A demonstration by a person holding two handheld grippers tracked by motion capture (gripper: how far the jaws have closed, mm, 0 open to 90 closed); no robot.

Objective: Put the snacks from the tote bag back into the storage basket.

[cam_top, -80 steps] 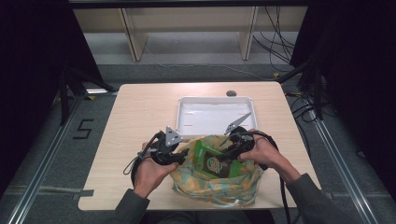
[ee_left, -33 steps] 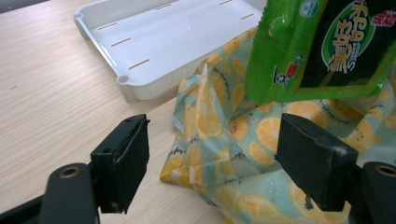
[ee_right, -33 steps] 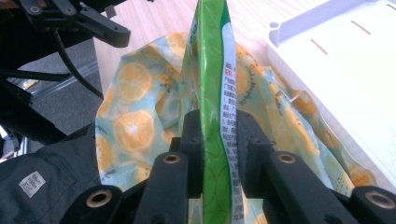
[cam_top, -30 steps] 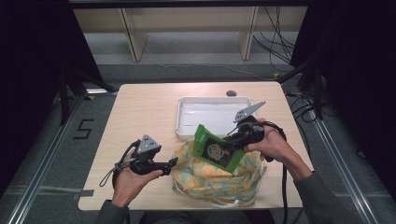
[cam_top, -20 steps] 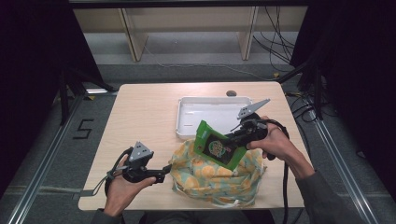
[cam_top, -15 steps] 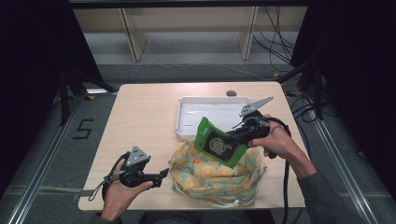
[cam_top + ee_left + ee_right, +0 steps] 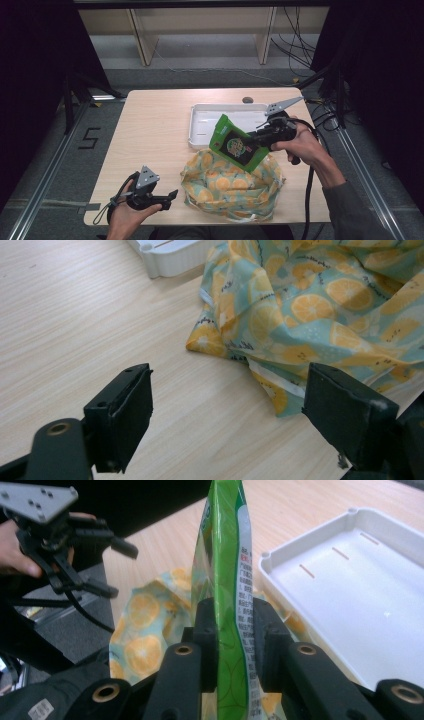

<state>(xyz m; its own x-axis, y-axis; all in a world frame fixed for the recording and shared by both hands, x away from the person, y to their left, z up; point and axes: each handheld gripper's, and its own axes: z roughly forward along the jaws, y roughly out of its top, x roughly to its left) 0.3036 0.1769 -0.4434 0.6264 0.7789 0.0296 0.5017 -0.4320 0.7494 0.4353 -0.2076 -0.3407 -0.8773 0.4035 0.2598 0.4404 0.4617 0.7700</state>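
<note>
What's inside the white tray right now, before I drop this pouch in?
The white tray looks empty: bare floor with a few small marks. The green snack pouch, shut in the right gripper, hangs over the fruit-print bag and covers the tray's near edge, so that strip is hidden.

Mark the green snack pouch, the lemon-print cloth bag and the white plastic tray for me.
green snack pouch (image 7: 235, 145), high view, printed front face
lemon-print cloth bag (image 7: 232, 187), high view, middle of the fabric
white plastic tray (image 7: 202, 127), high view, bare floor near left rim
</note>
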